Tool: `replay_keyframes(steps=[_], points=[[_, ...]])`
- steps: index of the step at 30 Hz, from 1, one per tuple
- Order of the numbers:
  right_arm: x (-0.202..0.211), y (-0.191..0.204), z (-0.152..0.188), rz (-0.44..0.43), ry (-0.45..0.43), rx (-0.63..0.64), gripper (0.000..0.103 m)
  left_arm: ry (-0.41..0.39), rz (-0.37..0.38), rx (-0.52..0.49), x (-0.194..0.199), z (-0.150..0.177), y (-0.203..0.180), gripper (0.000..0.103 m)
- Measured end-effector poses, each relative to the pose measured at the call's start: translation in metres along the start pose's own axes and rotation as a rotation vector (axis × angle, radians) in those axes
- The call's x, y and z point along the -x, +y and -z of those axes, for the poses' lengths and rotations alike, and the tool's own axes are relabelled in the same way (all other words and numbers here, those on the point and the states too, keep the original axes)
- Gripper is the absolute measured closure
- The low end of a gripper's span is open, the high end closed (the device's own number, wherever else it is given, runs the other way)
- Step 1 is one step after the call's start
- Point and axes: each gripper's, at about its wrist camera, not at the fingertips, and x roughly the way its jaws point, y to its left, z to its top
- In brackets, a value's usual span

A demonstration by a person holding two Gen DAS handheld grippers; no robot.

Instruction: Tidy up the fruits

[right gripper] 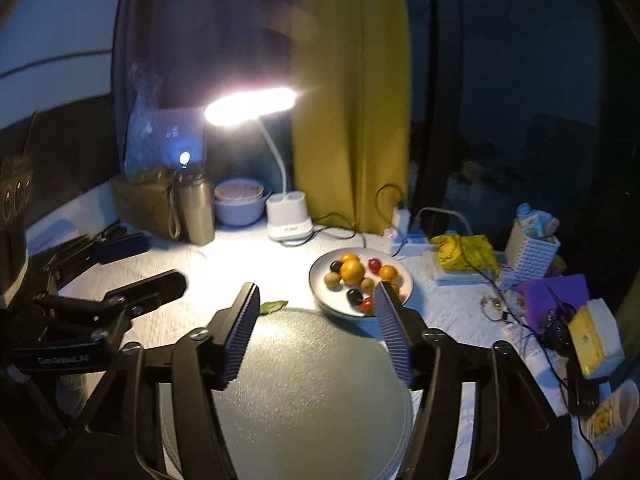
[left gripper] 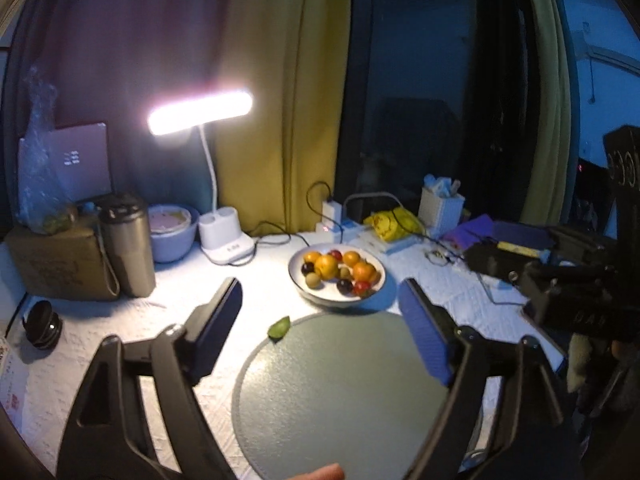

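Observation:
A white bowl [left gripper: 318, 299] [right gripper: 319, 276] sits in the lamp light, holding oranges [left gripper: 326, 266] [right gripper: 352, 272], dark plums, small red fruits and brownish-green ones. In front of it lies a round grey-green mat [left gripper: 332, 392] [right gripper: 304, 380] with nothing on it. A green leaf [left gripper: 279, 327] [right gripper: 273, 306] rests at the mat's far left edge. My left gripper [left gripper: 324, 322] hovers above the mat, open and holding nothing. My right gripper [right gripper: 316, 304] is also open and holds nothing, its right finger in front of the bowl's near side. Each gripper shows at the edge of the other's view.
A lit desk lamp [left gripper: 200, 112] stands behind the bowl, beside a lilac bowl [left gripper: 172, 236], a metal flask [left gripper: 128, 244] and a cardboard box [left gripper: 52, 264]. To the right are a power strip with cables [left gripper: 332, 220], a yellow bag [right gripper: 464, 256] and a white basket [right gripper: 530, 252]. A camera lens [left gripper: 42, 324] lies far left.

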Motion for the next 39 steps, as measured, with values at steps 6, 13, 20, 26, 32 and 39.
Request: replay_keyframes(steps=[6, 13, 20, 26, 32, 39], points=[[0.019, -0.012, -0.004, 0.057, -0.037, -0.045, 0.028, -0.018, -0.026, 0.015, 0.007, -0.005, 0.01, 0.021], [0.014, -0.017, 0.003, 0.095, -0.019, -0.053, 0.028, -0.02, -0.025, 0.004, -0.002, -0.006, 0.01, 0.021], [0.004, -0.024, 0.006, 0.095, -0.006, -0.064, 0.028, -0.023, -0.034, -0.01, -0.01, -0.01, 0.007, 0.021], [-0.002, -0.031, 0.005, 0.095, 0.0, -0.071, 0.028, -0.015, -0.029, -0.008, -0.017, -0.011, 0.007, 0.021], [-0.005, -0.034, 0.005, 0.095, 0.003, -0.071, 0.028, -0.015, -0.021, -0.009, -0.022, -0.013, 0.007, 0.021], [-0.01, -0.037, 0.004, 0.097, 0.005, -0.073, 0.028, -0.012, -0.015, -0.01, -0.025, -0.013, 0.006, 0.021]])
